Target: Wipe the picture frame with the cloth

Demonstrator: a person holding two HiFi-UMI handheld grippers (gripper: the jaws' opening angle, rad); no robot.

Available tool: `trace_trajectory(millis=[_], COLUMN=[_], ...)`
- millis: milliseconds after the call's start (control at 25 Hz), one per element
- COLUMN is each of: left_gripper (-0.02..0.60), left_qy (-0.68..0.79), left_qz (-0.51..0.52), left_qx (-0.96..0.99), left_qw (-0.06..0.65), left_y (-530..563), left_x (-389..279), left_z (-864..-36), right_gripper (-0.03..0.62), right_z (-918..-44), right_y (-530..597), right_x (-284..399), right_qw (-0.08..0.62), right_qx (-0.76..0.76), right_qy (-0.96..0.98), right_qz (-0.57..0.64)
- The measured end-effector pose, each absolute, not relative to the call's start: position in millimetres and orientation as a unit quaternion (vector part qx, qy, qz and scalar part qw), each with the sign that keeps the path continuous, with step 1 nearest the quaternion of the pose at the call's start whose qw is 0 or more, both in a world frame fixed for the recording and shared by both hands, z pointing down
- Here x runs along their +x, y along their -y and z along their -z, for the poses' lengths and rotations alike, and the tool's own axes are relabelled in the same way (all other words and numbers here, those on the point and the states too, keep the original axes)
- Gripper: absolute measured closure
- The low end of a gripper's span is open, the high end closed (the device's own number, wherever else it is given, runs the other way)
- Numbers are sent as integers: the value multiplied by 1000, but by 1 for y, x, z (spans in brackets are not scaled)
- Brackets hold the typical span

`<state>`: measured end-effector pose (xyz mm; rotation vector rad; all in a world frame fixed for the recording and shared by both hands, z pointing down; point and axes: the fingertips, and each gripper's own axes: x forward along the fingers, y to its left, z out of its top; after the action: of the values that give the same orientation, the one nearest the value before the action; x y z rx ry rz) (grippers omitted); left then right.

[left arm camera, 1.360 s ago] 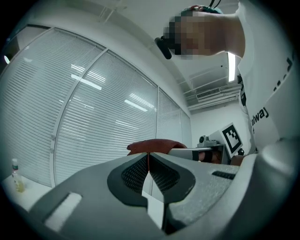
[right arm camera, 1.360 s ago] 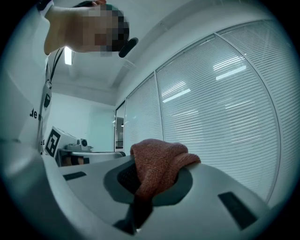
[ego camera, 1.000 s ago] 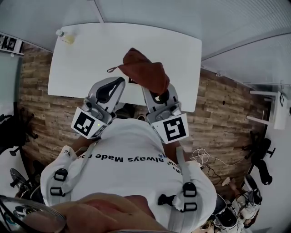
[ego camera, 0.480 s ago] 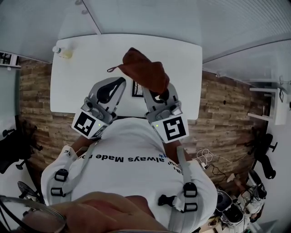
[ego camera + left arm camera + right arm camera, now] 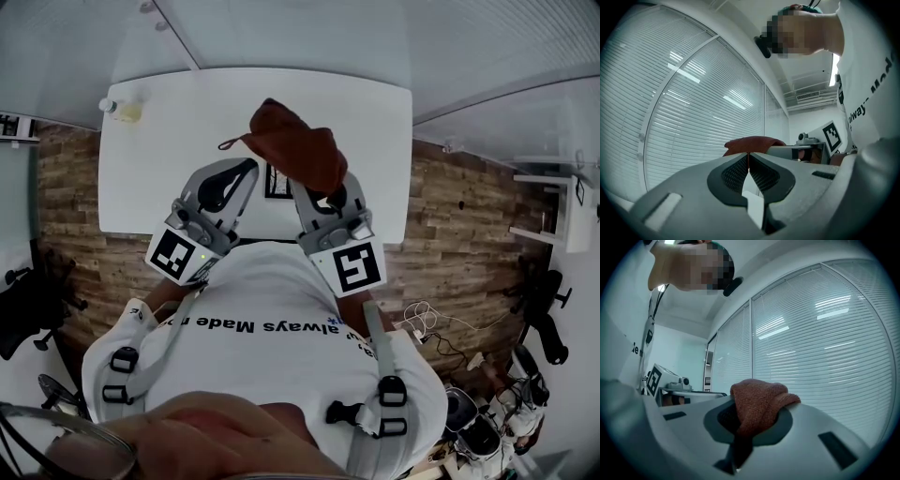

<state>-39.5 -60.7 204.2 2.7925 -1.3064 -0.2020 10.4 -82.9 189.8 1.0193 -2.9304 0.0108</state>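
A rust-brown cloth (image 5: 295, 145) hangs bunched from my right gripper (image 5: 317, 187), which is shut on it; in the right gripper view the cloth (image 5: 757, 404) fills the gap between the jaws. My left gripper (image 5: 246, 171) is held beside it, jaws shut with nothing in them (image 5: 748, 157). Both grippers are raised close to the person's chest, above the near edge of a white table (image 5: 187, 122). A dark picture frame (image 5: 277, 183) lies on the table; only a strip of it shows between the two grippers. In the left gripper view, the cloth (image 5: 752, 143) shows past the jaws.
A small bottle (image 5: 120, 108) stands at the table's far left corner. Wood-pattern floor (image 5: 75, 206) lies on both sides of the table. Cables (image 5: 422, 333) and chair bases (image 5: 539, 319) are on the floor at the right. Window blinds (image 5: 684, 108) fill both gripper views.
The head view has shifted slightly, so a little more of the frame shows between the grippers. Both grippers keep the same pose and the cloth stays held.
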Motion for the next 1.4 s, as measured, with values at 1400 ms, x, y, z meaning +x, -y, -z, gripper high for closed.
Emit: trace_trajectory(millis=[1400], left_gripper=[569], left_qy=[406], left_qz=[-147], left_qx=[878], left_qw=[206], left_y=[69], left_x=[-28], left_z=[-506], right_gripper=[574], right_z=[-462], right_y=[109], right_x=[-6], right_qw=[289], right_qx=[251], right_qy=[921], right_qz=[66])
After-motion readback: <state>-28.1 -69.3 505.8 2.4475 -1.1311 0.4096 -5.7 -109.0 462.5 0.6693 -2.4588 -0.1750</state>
